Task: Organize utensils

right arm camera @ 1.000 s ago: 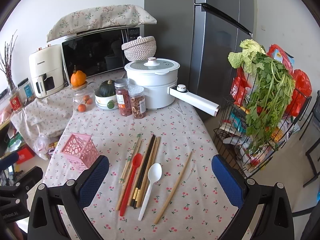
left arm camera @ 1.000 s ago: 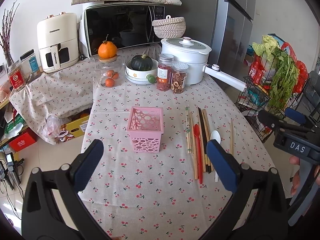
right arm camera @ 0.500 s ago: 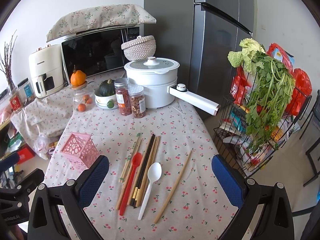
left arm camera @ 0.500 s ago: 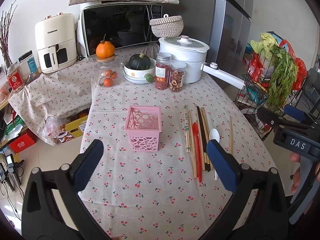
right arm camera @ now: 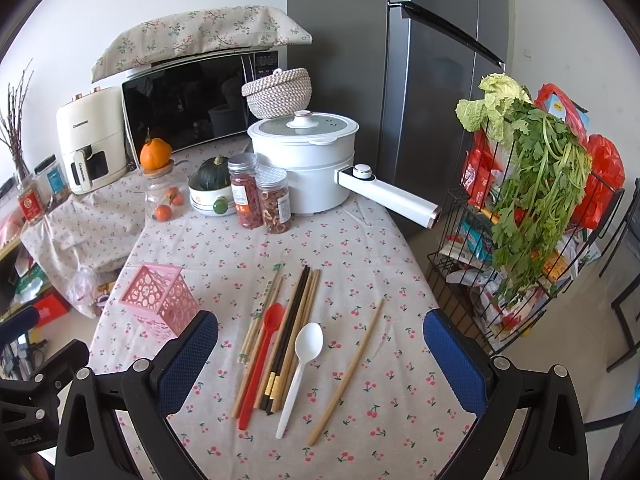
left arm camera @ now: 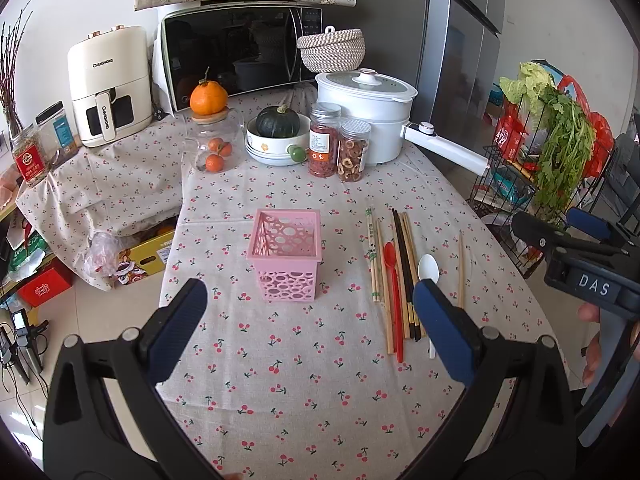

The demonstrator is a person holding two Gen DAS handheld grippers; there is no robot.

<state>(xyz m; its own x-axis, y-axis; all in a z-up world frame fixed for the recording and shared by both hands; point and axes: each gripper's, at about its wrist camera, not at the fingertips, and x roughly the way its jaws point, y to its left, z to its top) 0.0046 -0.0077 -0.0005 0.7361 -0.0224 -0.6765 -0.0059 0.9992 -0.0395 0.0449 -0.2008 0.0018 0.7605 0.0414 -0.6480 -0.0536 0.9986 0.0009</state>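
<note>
Both sets of fingers gape wide and hold nothing: left gripper (left arm camera: pixel 306 312), right gripper (right arm camera: pixel 320 344). On the counter (right arm camera: pixel 360 248), between the right fingers, lie a white spoon (right arm camera: pixel 302 364), red spoon (right arm camera: pixel 262 356) and chopsticks (right arm camera: pixel 296 320); 1 chopstick (right arm camera: pixel 348 368) lies apart at 3 o'clock. Pink basket (left arm camera: pixel 286 254) stands upright at 9 o'clock of them

I counted one pink basket (left arm camera: pixel 287 255), two spoons, one red (right arm camera: pixel 262 360) and one white (right arm camera: pixel 302 372), and two jars (left arm camera: pixel 338 148); the bundled chopsticks (right arm camera: pixel 296 332) I couldn't count.
</note>
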